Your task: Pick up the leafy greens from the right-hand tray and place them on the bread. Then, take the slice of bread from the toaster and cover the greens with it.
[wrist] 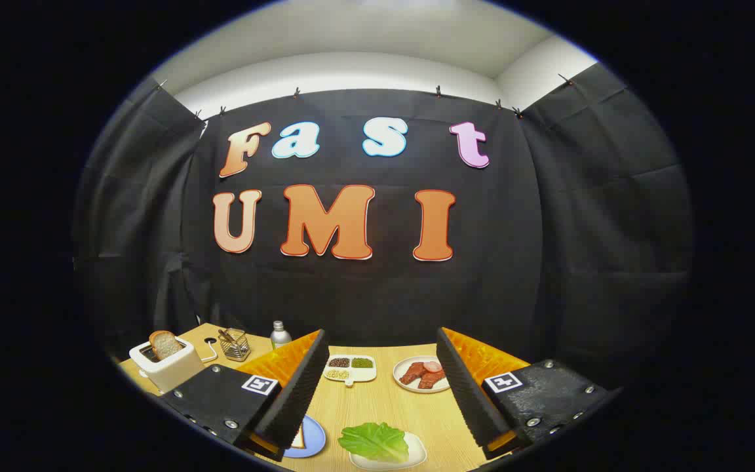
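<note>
We are in a booth hung with black cloth under a white ceiling, looking down along the gripper (377,400) onto a light wooden table (384,400) in the lower part of the frame.

At the lower left stands a white toaster (166,364) with a slice of bread (165,344) sticking up out of its slot. Just right of it we see a small wire basket (235,344) and a metal bottle (280,334). Further right, partly hidden behind the left finger, a blue plate (309,436) lies at the bottom of the frame; something pale rests on it, probably the base bread, though we cannot be sure.

In the lower centre the leafy greens (374,440) lie on a white tray (417,452), between the two fingers and nearer to us than their tips. Beyond it sit a divided dish (350,369) of beans and grains and a plate of meat slices (422,373).

The fingers stand spread wide, gripping nothing.

We judge the first step has not begun. To do it well, we should tip the gripper down and draw back so the leaf comes between the tips, close gently on its thicker middle without dragging the tray, then lift clear before swinging left to the blue plate.
</note>
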A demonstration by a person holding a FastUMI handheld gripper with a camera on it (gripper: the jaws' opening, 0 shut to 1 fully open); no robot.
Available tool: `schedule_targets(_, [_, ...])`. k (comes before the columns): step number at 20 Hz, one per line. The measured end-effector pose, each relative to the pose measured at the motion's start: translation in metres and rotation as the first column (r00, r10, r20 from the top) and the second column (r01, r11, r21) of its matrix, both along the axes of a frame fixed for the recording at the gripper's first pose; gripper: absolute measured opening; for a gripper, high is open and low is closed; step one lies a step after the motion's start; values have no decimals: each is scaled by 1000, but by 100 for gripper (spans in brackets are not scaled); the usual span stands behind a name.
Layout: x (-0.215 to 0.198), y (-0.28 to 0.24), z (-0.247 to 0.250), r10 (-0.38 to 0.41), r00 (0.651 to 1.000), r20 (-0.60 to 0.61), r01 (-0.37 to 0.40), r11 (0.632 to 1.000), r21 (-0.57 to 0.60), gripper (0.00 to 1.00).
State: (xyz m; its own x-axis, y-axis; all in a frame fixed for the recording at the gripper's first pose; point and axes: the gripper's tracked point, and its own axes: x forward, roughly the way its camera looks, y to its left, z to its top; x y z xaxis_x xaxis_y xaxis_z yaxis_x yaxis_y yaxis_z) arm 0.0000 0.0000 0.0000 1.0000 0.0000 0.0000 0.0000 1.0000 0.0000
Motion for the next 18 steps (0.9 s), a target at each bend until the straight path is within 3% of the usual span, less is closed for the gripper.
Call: schedule_targets(18, [2, 12, -13, 69, 997, -33, -70, 997, -13, 99])
